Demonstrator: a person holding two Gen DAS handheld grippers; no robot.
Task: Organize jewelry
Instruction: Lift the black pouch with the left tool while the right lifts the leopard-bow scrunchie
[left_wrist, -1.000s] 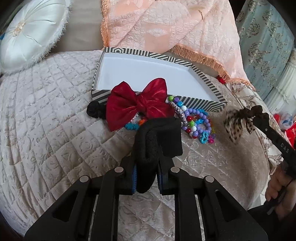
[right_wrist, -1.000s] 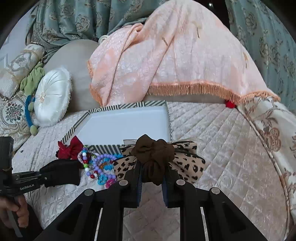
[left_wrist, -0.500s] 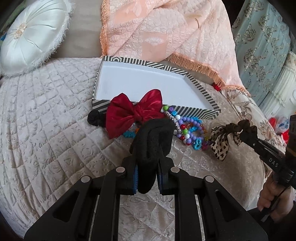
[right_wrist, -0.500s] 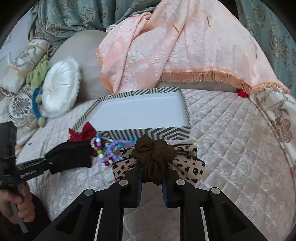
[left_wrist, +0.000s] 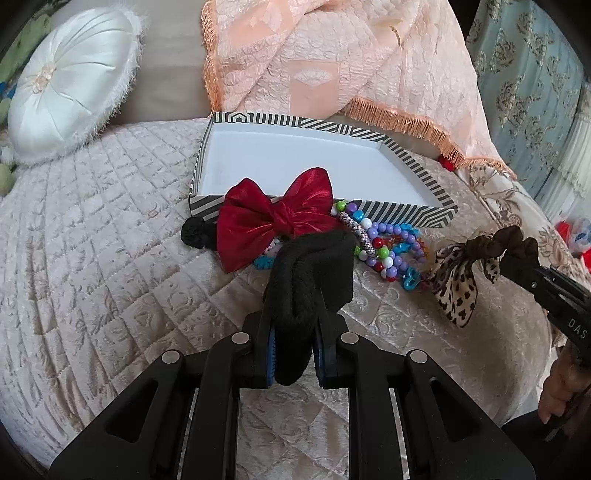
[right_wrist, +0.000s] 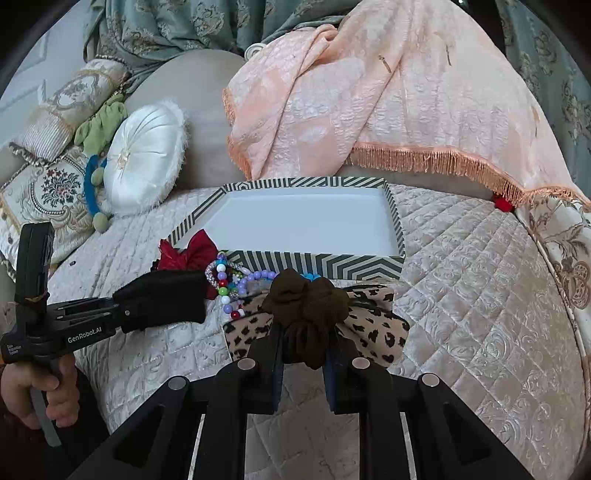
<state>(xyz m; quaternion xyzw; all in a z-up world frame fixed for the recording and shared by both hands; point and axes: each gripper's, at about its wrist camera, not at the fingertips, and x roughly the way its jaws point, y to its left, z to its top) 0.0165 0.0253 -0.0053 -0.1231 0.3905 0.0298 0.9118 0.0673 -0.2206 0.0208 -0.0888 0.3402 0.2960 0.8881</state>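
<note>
I have my left gripper (left_wrist: 293, 354) clamped on a black scrunchie (left_wrist: 310, 273) and my right gripper (right_wrist: 303, 363) clamped on a leopard-print bow scrunchie (right_wrist: 314, 317), both held just in front of the striped box (right_wrist: 314, 264), whose white floor is bare. The red bow (left_wrist: 273, 218) and bead bracelets (left_wrist: 384, 247) lie against the box's near wall. My worry is the leopard tails hanging low: they could snag the beads or catch that wall, letting the piece drop outside.

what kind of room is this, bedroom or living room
Most likely a bedroom, though a sitting room is possible. The striped box sits on a quilted bedspread, with a round satin cushion and embroidered pillows behind it, and patterned curtains at the back.
</note>
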